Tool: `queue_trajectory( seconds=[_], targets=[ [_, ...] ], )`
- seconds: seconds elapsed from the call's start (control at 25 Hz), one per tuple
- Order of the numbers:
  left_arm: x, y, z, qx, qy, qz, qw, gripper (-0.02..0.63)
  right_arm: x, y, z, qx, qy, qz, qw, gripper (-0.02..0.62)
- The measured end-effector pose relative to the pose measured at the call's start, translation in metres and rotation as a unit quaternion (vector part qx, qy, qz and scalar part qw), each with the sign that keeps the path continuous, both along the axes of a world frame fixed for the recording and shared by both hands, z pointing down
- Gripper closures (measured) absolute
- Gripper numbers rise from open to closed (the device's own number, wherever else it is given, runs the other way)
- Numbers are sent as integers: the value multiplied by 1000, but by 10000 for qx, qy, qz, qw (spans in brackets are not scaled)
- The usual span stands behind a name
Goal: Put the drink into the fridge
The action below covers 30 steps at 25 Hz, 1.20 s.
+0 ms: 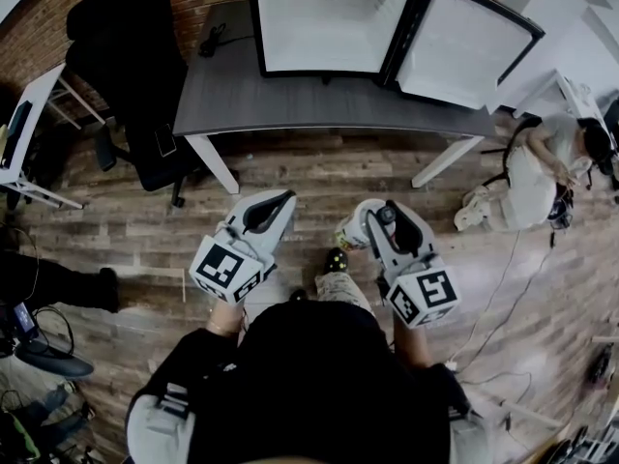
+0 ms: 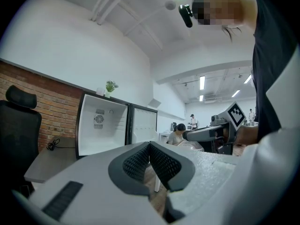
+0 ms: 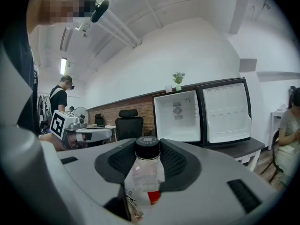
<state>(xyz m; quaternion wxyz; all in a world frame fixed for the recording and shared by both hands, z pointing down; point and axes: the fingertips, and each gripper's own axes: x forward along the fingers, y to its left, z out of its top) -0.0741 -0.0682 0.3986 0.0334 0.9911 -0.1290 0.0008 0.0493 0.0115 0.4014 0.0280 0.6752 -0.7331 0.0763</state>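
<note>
- The right claw [image 3: 147, 150] is clamped on the drink [image 3: 142, 175], a clear bottle with a black cap and a red patch on its label. The pads hold it high, at the cap and neck, and the body hangs below them. I cannot tell whether it hangs quite plumb.
- The left claw [image 2: 150, 148] is closed, its pads meeting with nothing between them.
- The fridge [image 1: 324, 22] stands on the grey bench [image 1: 290, 104] ahead. Its door [image 1: 464, 44] is swung wide to the right, and the white inside looks bare.
- Both claws are held in front of the person's body over the wood floor, well apart from the bench, so the step in hand looks to be the carry to the fridge.
- With so high a grip the bottle's body can swing, so a steady, level carry with no wrist roll would suit best.
- A good line goes straight at the open compartment, left of the door's hinge edge, so the bottle clears the frame on both sides.
- The base should sit flat on the fridge floor before the pads part, or the bottle may topple.
- The empty left claw is best kept aside, free to steady the door.
- A black chair [image 1: 135, 56] stands to the left and a seated person [image 1: 542, 172] is to the right, so the middle path seems safest.
</note>
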Motion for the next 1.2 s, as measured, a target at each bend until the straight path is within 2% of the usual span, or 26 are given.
queue_trajectory(
  seconds=[0.6,1.2],
  targets=[
    [22,-99,1,83,-110,-993,9950,603,46,-133,2,155,-50,-884,9959,443],
    [82,-186,-2,52,-297,-1762,9839,603,112,-253,-1,217,-142,-1707,9850,443]
  ],
)
